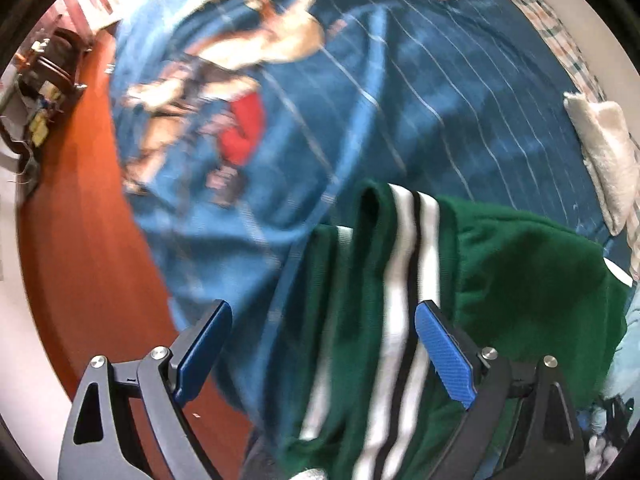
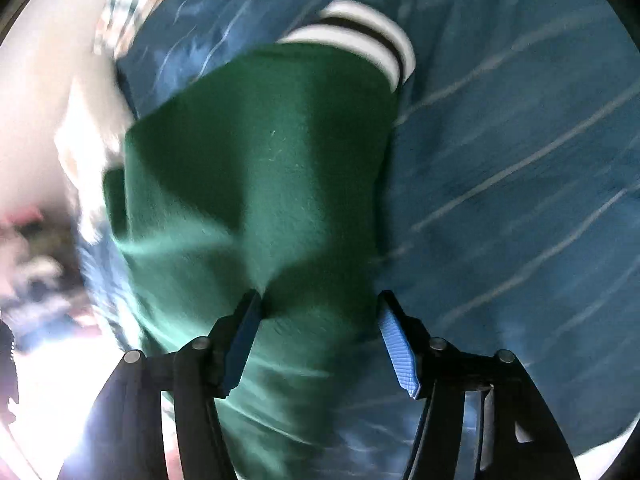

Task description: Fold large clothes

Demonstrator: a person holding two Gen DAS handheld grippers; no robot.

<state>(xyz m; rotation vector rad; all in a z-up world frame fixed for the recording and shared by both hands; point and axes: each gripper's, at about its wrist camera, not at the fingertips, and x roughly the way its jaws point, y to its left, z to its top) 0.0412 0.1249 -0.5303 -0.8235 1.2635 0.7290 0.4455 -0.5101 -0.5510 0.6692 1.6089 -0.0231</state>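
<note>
1. Presently, the green fleece garment with white-and-black striped trim (image 1: 480,264) is seen heaped on the blue printed bedspread with thin pale lines (image 1: 460,92), at about five o'clock in the left wrist view; a fold of it rises to a ridge at the stripes.
2. The left claw (image 1: 324,356) is spread wide above the striped band, with nothing pinched; it should be lowered squarely onto one edge only.
3. The right claw (image 2: 320,340) is parted with green fleece bunched between its jaws; the cloth brushes the pad at nine o'clock but is not clamped.
4. A hem or cuff should be sought rather than mid-panel cloth, so that a single layer is drawn flat.
5. The white fluffy towel (image 1: 604,152) at three o'clock is best kept clear.
</note>
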